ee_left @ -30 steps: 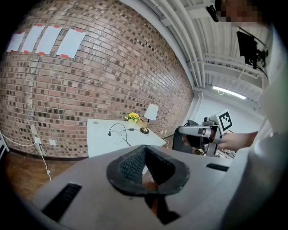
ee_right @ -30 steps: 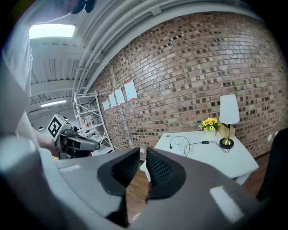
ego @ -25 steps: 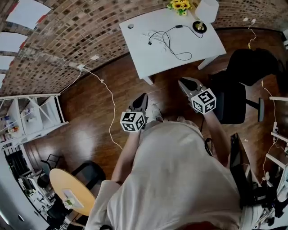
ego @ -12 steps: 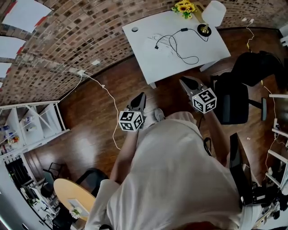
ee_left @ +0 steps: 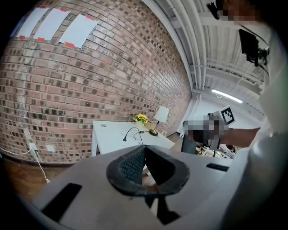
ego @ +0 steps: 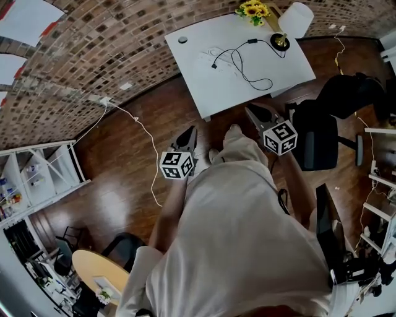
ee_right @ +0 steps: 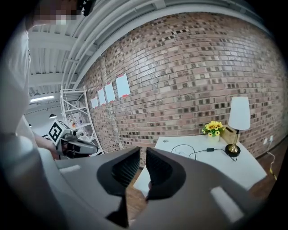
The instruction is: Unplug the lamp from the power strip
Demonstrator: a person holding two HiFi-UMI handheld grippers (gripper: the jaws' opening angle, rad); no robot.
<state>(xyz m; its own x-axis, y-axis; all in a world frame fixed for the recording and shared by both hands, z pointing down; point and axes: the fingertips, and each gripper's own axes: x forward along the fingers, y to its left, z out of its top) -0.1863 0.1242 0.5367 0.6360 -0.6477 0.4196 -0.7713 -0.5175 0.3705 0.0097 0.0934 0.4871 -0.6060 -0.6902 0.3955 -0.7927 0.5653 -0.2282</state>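
The left gripper (ego: 192, 130) is held over the wooden floor (ego: 124, 179), its jaws together at the tips and empty. Ahead of it, against the brick wall (ego: 111, 49), stands the white desk (ego: 210, 86). A black lamp cord (ego: 238, 62) loops across its top and ends in a dark plug (ego: 214, 65) near some faint white cabling; I cannot make out a power strip. The right gripper (ego: 252, 111) hovers just short of the desk, with a thin slit between its jaws and nothing in it. The lamp (ego: 295, 20) stands at the desk's far right corner beside yellow flowers (ego: 252, 9).
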